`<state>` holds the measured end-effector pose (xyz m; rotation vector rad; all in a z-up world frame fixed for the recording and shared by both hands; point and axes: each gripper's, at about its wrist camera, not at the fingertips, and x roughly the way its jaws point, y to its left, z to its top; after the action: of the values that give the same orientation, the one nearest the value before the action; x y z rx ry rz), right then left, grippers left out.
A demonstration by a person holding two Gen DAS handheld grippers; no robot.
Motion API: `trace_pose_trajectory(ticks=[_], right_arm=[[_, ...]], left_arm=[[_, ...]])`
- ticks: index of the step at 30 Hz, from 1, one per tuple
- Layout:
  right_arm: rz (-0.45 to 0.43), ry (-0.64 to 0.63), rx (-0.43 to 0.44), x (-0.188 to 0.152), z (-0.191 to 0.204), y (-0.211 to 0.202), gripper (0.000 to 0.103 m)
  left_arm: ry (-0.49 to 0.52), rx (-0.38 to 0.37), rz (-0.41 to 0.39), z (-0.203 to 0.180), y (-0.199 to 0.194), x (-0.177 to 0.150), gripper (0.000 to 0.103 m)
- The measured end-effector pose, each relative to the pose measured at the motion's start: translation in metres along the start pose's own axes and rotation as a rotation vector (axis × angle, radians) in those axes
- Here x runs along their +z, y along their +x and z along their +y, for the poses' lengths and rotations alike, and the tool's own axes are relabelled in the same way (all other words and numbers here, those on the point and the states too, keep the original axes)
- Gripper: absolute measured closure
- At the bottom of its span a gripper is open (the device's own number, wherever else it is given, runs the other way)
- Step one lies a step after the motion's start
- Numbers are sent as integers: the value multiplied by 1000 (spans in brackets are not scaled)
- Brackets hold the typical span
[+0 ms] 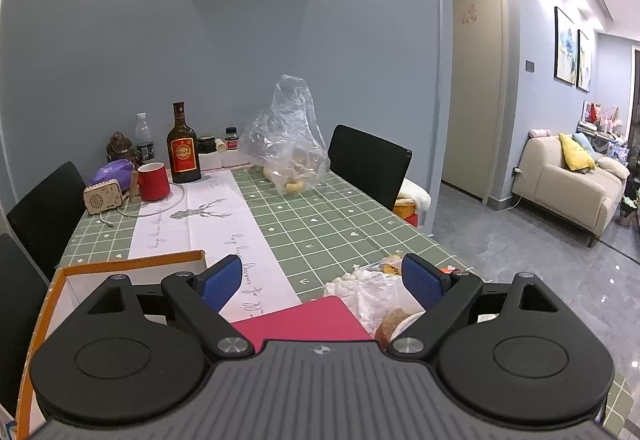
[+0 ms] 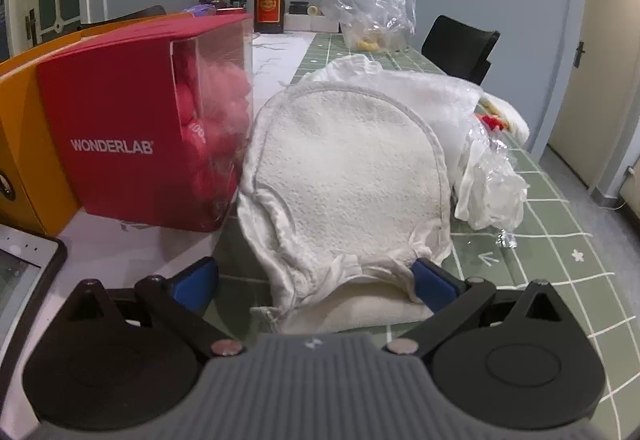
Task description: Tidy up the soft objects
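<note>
A rounded white terry cloth (image 2: 352, 168) lies on the green checked tablecloth (image 2: 560, 240) right in front of my right gripper (image 2: 316, 280). The gripper is open, its blue pads either side of the cloth's near edge. More white cloth and crumpled clear plastic (image 2: 488, 176) lie behind it. My left gripper (image 1: 320, 276) is open and empty above a red box (image 1: 304, 320). A white plastic bag (image 1: 376, 292) with soft items lies by its right pad. The red WONDERLAB box (image 2: 120, 144) holds pink soft items.
An orange-rimmed box (image 1: 132, 268) stands at the left, also in the right wrist view (image 2: 24, 112). A brown bottle (image 1: 183, 148), red mug (image 1: 153, 182), small radio (image 1: 102, 196) and a clear bag with food (image 1: 288, 144) stand at the far end. Black chairs (image 1: 368, 164) flank the table. A tablet (image 2: 24, 272) lies near left.
</note>
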<state>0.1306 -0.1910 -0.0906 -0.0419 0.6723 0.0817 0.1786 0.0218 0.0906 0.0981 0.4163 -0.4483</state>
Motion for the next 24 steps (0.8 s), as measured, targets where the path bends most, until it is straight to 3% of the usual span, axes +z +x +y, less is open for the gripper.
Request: trace_pose_trajectory(ticks=[1,4,6,11,16,20,24], right_arm=[[-9,12,0,-1,-2,-1,8],[-31,2,-60,-3,-6,-7,37],[-36,-32,-61,-5,-5,-10,43],[-79,-3,-50,-6,-13,-23,78],[-99,29,-22,-5,-21,-36,87],[-130,190,133,-7,-49,-53,89],[-124,282,218,-11,-68,-74,89]], left_arm=[[0,0,0,0,0,0,0],[1,0,-1,0,0,0,0],[2,-5,-1,0,0,1,0],[6,-6,-7,-1,-3,1,0],[11,-9,-17,-2,-5,1,0],[10,-11,-24,-2,-8,1,0],[7,-13,-28,-2,-9,1,0]])
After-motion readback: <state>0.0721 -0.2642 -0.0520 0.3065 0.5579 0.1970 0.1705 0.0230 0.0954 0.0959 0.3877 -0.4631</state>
